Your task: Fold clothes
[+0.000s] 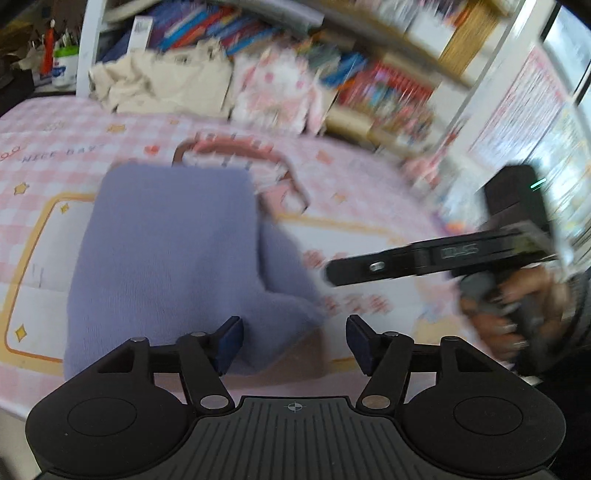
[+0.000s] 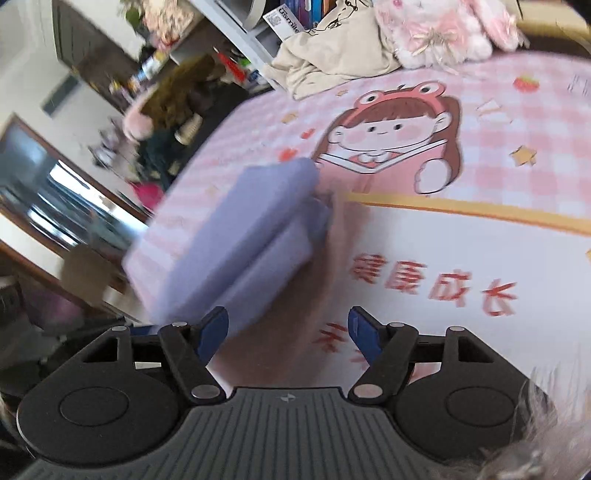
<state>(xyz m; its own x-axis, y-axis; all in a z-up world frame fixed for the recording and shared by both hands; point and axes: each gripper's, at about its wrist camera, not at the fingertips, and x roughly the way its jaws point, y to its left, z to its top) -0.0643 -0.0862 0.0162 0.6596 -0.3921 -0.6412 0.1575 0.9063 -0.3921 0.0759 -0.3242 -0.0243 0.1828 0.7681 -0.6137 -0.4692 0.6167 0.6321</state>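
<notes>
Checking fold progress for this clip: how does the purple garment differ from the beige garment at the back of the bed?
The purple garment is folded into a flat, layered stack; the beige garment is a crumpled heap. The purple one lies mid-bed, right in front of both tongs; the beige one sits at the far edge beside a pink plush toy. The purple one looks fuzzy and thick, the beige one thinner and creased. Both rest on the pink checked bedsheet, untouched by either tongs.
</notes>
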